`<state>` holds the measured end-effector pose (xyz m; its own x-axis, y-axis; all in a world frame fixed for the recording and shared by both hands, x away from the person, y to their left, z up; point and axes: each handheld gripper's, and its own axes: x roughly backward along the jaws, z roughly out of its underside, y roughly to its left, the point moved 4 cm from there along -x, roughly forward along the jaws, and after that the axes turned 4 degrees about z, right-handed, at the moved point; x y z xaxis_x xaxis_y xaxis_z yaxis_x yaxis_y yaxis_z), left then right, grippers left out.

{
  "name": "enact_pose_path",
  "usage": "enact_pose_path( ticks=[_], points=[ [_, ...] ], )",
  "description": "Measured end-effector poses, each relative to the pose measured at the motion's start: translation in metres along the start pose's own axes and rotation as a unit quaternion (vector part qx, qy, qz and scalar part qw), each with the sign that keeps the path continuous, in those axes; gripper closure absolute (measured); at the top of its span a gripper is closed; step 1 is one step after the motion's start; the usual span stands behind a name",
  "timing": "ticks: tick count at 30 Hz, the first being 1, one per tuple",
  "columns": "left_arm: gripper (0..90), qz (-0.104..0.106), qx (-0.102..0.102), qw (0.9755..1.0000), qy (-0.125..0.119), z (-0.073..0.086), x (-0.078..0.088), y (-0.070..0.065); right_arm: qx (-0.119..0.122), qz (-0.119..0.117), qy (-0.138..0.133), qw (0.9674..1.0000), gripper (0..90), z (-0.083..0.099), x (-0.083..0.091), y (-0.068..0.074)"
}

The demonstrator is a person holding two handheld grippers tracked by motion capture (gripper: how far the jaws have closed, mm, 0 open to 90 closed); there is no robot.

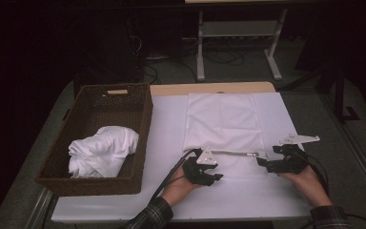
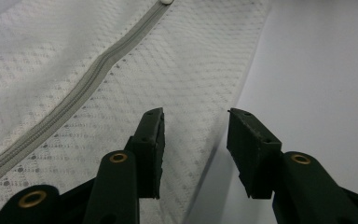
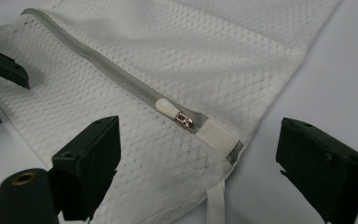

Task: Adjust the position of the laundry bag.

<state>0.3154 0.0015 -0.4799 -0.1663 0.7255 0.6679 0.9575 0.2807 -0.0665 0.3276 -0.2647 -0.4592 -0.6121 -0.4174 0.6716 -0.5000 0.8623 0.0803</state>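
Flat on the desk [image 1: 167, 143] lies the white mesh laundry bag [image 1: 224, 124], zipper [image 3: 116, 77] along its near edge. Left tool [image 2: 196, 140] straddling the bag's corner edge, jaws partway apart, gripping nothing. Right tool [image 3: 198, 163] spread wide around the zipper pull [image 3: 168, 106], pads clear.

Plaid sleeve [image 1: 152, 214] — black brass-riveted fingers [image 2: 151, 149]
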Motion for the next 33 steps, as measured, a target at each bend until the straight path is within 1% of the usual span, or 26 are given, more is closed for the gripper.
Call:
enact_pose_path(
  ticks=[4, 8, 9, 11, 13, 18, 19, 20, 21, 22, 25, 27, 28, 29, 33],
  points=[
    [62.3, -0.005, -0.005, 1.0, 0.003, 0.0, -0.002, 0.001, -0.005, 0.001, 0.002, 1.0, 13.4, 0.0, 0.0, -0.001],
    [71.4, -0.006, -0.001, 1.0, 0.006, -0.001, -0.002, 0.003, -0.007, 0.003, 0.005, 1.0, 13.4, 0.001, 0.0, -0.002],
    [74.1, -0.005, 0.0, 1.0, 0.008, -0.002, -0.002, 0.003, -0.007, 0.003, 0.005, 1.0, 13.4, 0.001, 0.0, -0.002],
    [82.8, -0.004, 0.002, 0.9999, 0.009, -0.003, -0.003, 0.004, -0.007, 0.004, 0.005, 1.0, 13.4, 0.001, 0.0, -0.002],
    [88.5, -0.002, 0.008, 0.9999, 0.012, -0.004, -0.003, 0.004, -0.009, 0.006, 0.006, 0.9999, 13.5, 0.001, 0.0, -0.002],
    [89.8, -0.001, 0.013, 0.9997, 0.019, -0.006, -0.004, 0.004, -0.009, 0.007, 0.004, 0.9999, 13.4, 0.0, 0.001, -0.003],
    [89.8, 0.003, 0.015, 0.9997, 0.019, -0.006, -0.004, 0.003, -0.009, 0.007, 0.004, 0.9999, 13.4, 0.0, 0.001, -0.003],
    [89.8, 0.012, 0.019, 0.9995, 0.021, -0.006, -0.003, 0.001, -0.01, 0.007, 0.002, 0.9999, 13.4, -0.001, 0.001, -0.003],
    [89.8, 0.012, 0.019, 0.9995, 0.021, -0.006, -0.003, 0.001, -0.01, 0.007, 0.002, 0.9999, 13.4, -0.001, 0.001, -0.003],
    [89.8, 0.02, 0.02, 0.9993, 0.024, -0.006, -0.003, -0.002, -0.01, 0.008, 0.0, 0.9999, 13.4, -0.001, 0.002, -0.004],
    [89.8, 0.031, 0.022, 0.9989, 0.028, -0.006, -0.003, -0.006, -0.01, 0.008, 0.0, 0.9999, 13.4, -0.001, 0.002, -0.004],
    [89.8, 0.033, 0.022, 0.9988, 0.028, -0.006, -0.003, -0.008, -0.01, 0.008, -0.001, 0.9999, 13.3, -0.001, 0.003, -0.004],
    [89.8, 0.039, 0.019, 0.9986, 0.031, -0.006, -0.002, -0.012, -0.009, 0.008, -0.001, 0.9999, 13.3, -0.001, 0.003, -0.004],
    [89.8, 0.042, 0.02, 0.9984, 0.031, -0.006, -0.002, -0.014, -0.008, 0.007, -0.001, 0.9999, 13.4, -0.001, 0.003, -0.004],
    [89.8, 0.049, 0.021, 0.998, 0.033, -0.005, 0.001, -0.018, -0.008, 0.007, -0.001, 0.9999, 13.4, -0.001, 0.003, -0.004]
  ],
)
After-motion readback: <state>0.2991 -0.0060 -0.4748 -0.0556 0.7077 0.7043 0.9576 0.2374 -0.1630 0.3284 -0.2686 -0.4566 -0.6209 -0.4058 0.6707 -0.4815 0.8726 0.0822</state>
